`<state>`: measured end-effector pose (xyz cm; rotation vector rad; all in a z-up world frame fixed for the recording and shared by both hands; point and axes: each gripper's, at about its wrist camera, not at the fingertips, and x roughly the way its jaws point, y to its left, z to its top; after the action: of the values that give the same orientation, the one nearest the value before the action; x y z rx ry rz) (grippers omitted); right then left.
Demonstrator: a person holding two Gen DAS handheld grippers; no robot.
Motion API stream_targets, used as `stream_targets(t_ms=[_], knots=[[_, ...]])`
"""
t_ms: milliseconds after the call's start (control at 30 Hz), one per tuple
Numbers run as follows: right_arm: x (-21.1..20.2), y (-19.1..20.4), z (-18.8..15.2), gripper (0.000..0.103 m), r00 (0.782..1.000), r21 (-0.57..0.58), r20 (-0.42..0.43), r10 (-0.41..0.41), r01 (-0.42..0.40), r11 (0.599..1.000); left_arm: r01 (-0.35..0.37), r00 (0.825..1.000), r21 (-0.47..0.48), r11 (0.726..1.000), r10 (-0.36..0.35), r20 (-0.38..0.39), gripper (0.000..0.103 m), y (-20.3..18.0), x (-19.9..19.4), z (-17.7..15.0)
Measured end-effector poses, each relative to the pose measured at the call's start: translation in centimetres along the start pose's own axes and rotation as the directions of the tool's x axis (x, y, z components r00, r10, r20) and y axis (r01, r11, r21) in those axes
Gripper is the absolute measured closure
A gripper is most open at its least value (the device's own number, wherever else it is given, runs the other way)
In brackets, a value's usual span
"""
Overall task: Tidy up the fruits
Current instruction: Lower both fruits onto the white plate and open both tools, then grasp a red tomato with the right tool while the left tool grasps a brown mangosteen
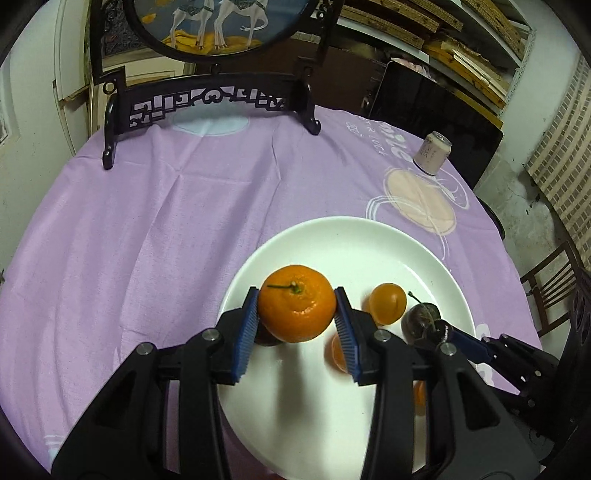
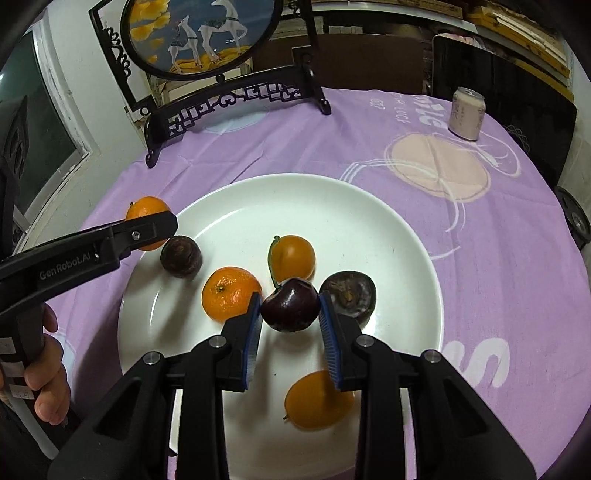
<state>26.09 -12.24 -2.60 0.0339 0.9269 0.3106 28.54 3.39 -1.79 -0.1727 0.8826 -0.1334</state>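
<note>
My left gripper [image 1: 296, 308] is shut on a large orange mandarin [image 1: 296, 302] and holds it above the left rim of the white plate [image 1: 369, 236]; the mandarin also shows in the right wrist view [image 2: 144, 209]. My right gripper [image 2: 290, 308] is shut on a dark purple plum [image 2: 290, 310] above the plate [image 2: 369, 221]. On the plate lie a mandarin [image 2: 231, 293], two smooth orange fruits [image 2: 293, 258] [image 2: 317, 400] and two dark brown wrinkled fruits [image 2: 181, 256] [image 2: 349, 293].
A black carved stand with a round deer painting [image 2: 207, 33] stands at the table's far left. A pale drink can [image 2: 466, 113] stands at the far right. The table has a purple cloth [image 1: 129, 221]. A wooden chair [image 1: 550, 280] is at the right.
</note>
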Motion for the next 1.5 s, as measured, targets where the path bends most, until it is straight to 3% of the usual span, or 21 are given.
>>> stream_targets(t_ms=[100,167,200,333,667,900,1133,1233,1333,1500], knots=[[0.5,0.1,0.1,0.072,1.0,-0.009,-0.002,-0.013,0.013,1.0,0.008,1.0,0.013,1.0,-0.008,0.008,0.062,-0.4,0.0,-0.1],[1.0,-0.1,0.3,0.07,1.0,-0.009,-0.004,-0.031,0.031,0.999,0.017,0.999,0.016,1.0,-0.017,0.029,0.043,-0.5,-0.4,-0.2],[1.0,-0.3,0.2,0.067,0.999,-0.005,-0.002,-0.038,0.038,0.999,0.017,0.999,0.017,1.0,-0.018,0.045,0.041,-0.5,-0.8,-0.2],[0.4,-1.2,-0.2,0.067,0.999,0.025,0.025,-0.043,0.043,0.999,0.028,0.995,0.014,1.0,-0.03,0.093,0.04,-0.3,-2.2,-0.5],[-2.1,-1.3,-1.9,0.067,0.993,0.049,0.087,-0.083,0.079,0.996,0.031,0.991,0.018,0.999,-0.033,0.127,0.04,0.2,-4.1,-1.5],[-8.7,0.2,-6.4,0.067,0.989,0.036,0.129,-0.065,0.061,0.997,0.076,0.979,0.019,0.997,-0.078,0.189,0.04,0.8,-7.6,-2.8],[-11.8,1.2,-13.5,0.066,0.997,-0.023,0.063,-0.043,0.045,0.999,0.064,0.983,0.016,0.998,-0.066,0.171,0.036,3.1,-11.3,-10.6],[-12.0,1.3,-15.6,0.066,1.0,-0.018,0.021,0.017,-0.016,1.0,0.064,0.986,0.036,0.997,-0.068,0.152,0.034,3.9,-13.0,-14.7],[-11.8,2.0,-16.3,0.066,0.998,-0.032,0.014,0.054,-0.054,0.998,0.033,0.993,0.065,0.997,-0.04,0.115,0.033,4.1,-13.6,-17.5],[-10.2,5.0,-16.5,0.066,0.988,-0.087,-0.028,0.151,-0.152,0.984,0.034,0.997,0.073,0.997,-0.039,0.064,0.032,4.4,-13.3,-19.5]])
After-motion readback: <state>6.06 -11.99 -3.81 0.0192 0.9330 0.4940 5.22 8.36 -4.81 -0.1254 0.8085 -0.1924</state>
